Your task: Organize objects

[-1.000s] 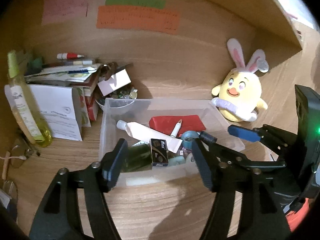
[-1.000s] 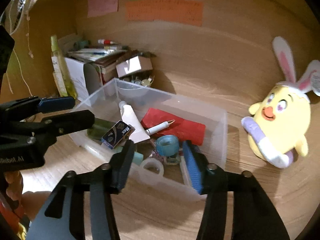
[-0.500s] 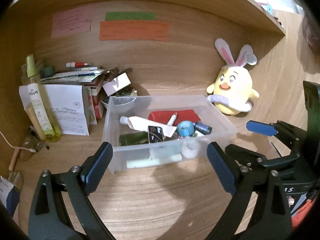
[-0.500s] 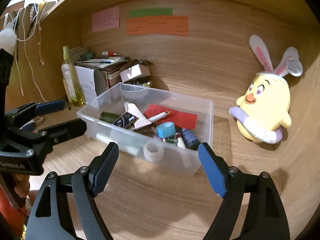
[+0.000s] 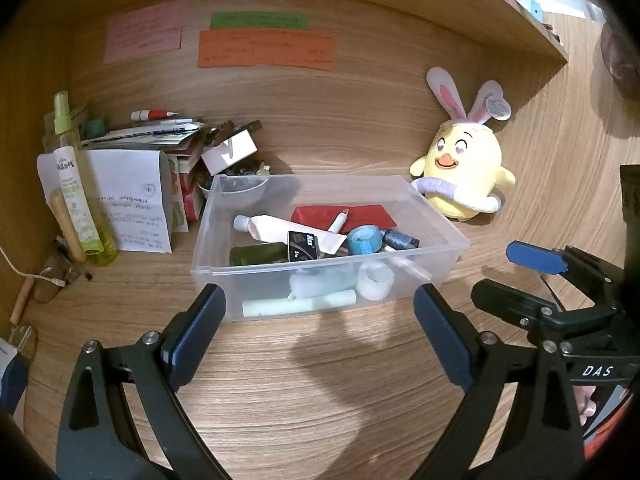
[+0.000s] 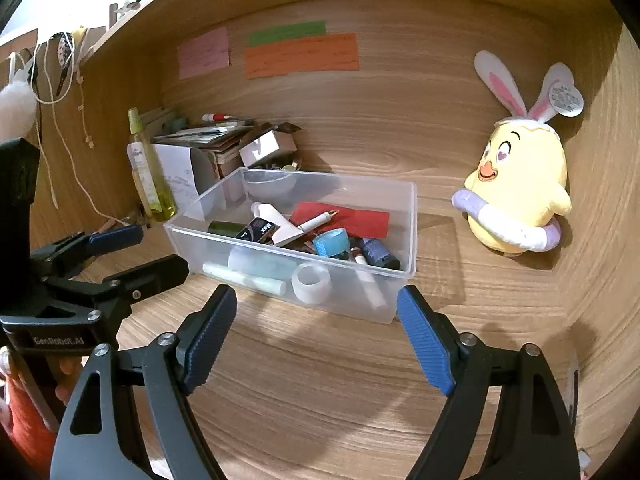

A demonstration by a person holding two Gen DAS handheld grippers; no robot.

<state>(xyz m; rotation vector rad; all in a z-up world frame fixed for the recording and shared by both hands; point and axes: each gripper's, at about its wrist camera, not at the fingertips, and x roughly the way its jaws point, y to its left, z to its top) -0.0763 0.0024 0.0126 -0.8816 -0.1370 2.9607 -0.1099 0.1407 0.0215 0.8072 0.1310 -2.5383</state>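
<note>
1. One clear plastic box (image 5: 320, 276) full of small items sits on the wooden desk (image 5: 320, 380).
2. Both claws, left (image 5: 320, 332) and right (image 6: 316, 328), hang just before it, spread wide, holding nothing.
3. A plush chick (image 6: 520, 188) stands nearby.

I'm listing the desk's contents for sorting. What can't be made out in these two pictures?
- Sticky notes, both views: writing too small.
- Small bowl behind the clear bin, left view: contents hidden by the bin wall.
- Items at the bin's front, right view: blurred by frosted plastic.
</note>
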